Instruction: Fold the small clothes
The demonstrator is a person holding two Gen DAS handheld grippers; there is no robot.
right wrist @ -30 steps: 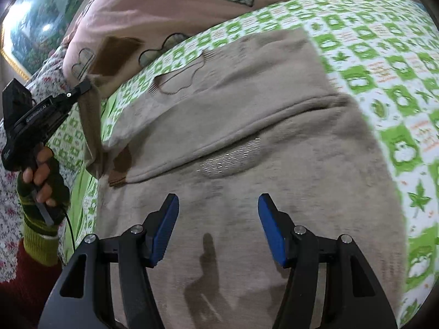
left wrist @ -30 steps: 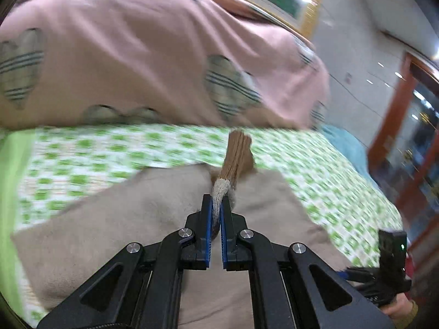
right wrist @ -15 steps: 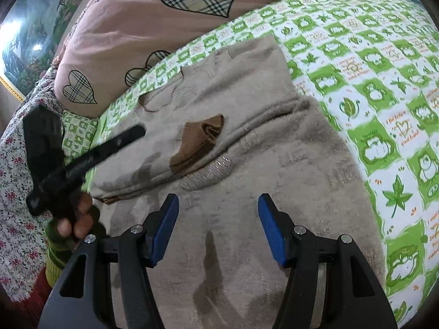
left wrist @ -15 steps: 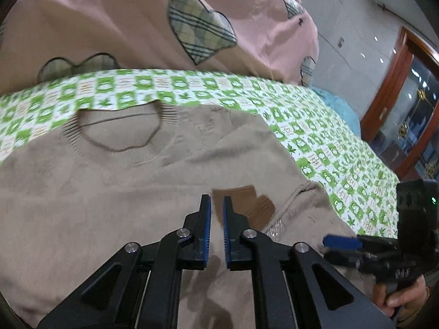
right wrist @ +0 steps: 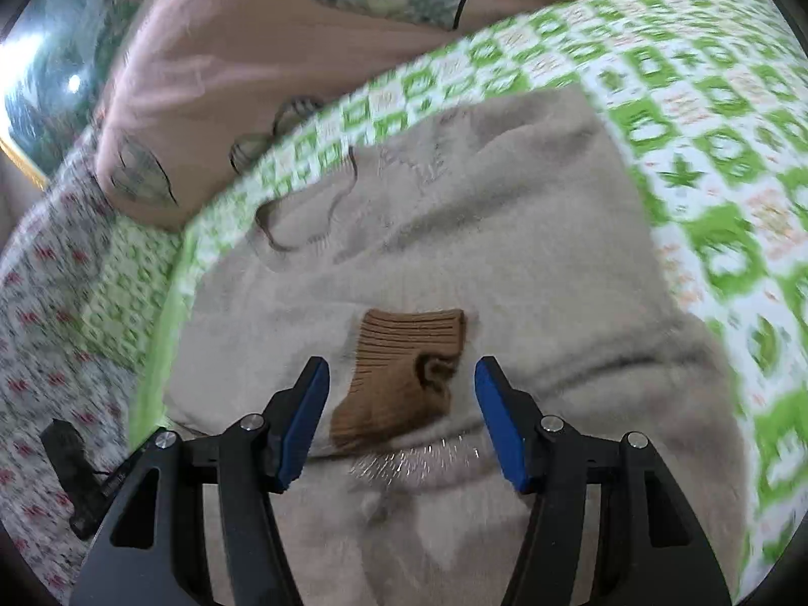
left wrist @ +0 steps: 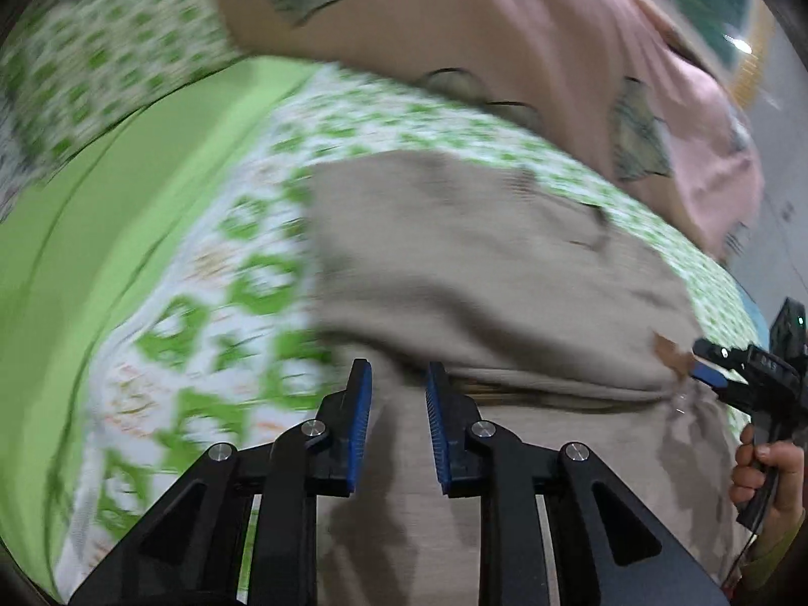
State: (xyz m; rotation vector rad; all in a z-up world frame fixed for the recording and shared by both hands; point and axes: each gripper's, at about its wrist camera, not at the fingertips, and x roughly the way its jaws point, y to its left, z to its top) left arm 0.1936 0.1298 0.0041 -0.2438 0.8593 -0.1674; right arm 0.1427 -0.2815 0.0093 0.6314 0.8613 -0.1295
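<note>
A beige knit sweater [right wrist: 454, 232] lies flat on the green-checked bedsheet [right wrist: 707, 151], a sleeve folded across its chest. The sleeve's brown ribbed cuff [right wrist: 404, 368] rests on the body, just ahead of and between my right gripper's fingers. My right gripper [right wrist: 401, 419] is open and empty above it. My left gripper [left wrist: 396, 424] is open and empty over the sweater's [left wrist: 480, 262] left edge and folded sleeve. The cuff [left wrist: 669, 351] shows far right in the left wrist view, beside the right gripper [left wrist: 707, 376].
A pink quilt with plaid hearts [right wrist: 283, 50] is bunched along the far side of the bed. A plain green strip of bedding [left wrist: 101, 212] lies left of the sweater. A floral cover [right wrist: 45, 303] hangs at the left bed edge.
My left gripper laid the sleeve across the sweater, let go of the cuff, opened and swung left to the sweater's edge. My right gripper moved in over the cuff, staying open.
</note>
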